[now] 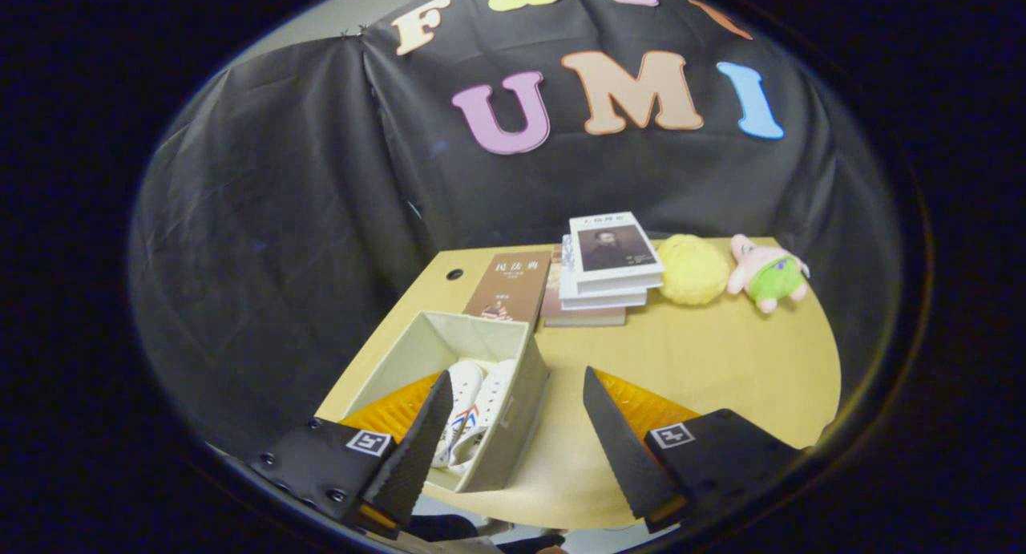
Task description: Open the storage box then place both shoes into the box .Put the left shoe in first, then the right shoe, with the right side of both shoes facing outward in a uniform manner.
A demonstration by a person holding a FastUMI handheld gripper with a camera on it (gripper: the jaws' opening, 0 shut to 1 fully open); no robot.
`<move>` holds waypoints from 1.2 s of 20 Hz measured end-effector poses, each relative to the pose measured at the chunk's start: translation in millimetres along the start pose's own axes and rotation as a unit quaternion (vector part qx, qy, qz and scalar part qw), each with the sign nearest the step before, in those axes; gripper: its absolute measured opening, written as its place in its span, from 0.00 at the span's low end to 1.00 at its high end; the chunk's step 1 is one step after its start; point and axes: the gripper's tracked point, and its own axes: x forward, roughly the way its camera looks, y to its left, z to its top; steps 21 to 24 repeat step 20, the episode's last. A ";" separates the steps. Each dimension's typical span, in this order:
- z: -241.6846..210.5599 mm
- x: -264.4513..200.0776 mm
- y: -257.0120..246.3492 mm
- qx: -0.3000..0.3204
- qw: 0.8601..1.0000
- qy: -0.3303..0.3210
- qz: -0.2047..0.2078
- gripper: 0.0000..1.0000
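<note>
A beige fabric storage box (pixel 521 394) stands open on the yellow table (pixel 721 361), just ahead of my left finger. Two white shoes (pixel 477 410) with red and blue side stripes lie side by side inside it, toes pointing away from me. My gripper (pixel 513 398) hovers above the table's near edge, open, with nothing between its fingers. The left finger (pixel 417 450) overlaps the box's near left part and hides the heels of the shoes. The right finger (pixel 621 442) is over bare table to the right of the box.
Beyond the box lies a brown book (pixel 510 285) flat on the table. A stack of books (pixel 605 269) sits to its right, then a yellow fluffy ball (pixel 691 269) and a pink plush toy (pixel 768 275). A small round hole (pixel 454 274) marks the table's far left corner.
</note>
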 end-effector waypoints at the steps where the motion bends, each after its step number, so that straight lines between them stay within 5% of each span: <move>1: 6.7 -9.6 -8.4 -0.009 1.000 -0.018 -0.009 1.00; 12: 56.6 -102.7 -88.7 -0.035 0.979 -0.176 -0.097 1.00; 18: 84.1 -146.3 -122.5 -0.051 0.953 -0.262 -0.146 1.00; 24: 93.7 -154.7 -127.7 -0.051 0.946 -0.282 -0.154 1.00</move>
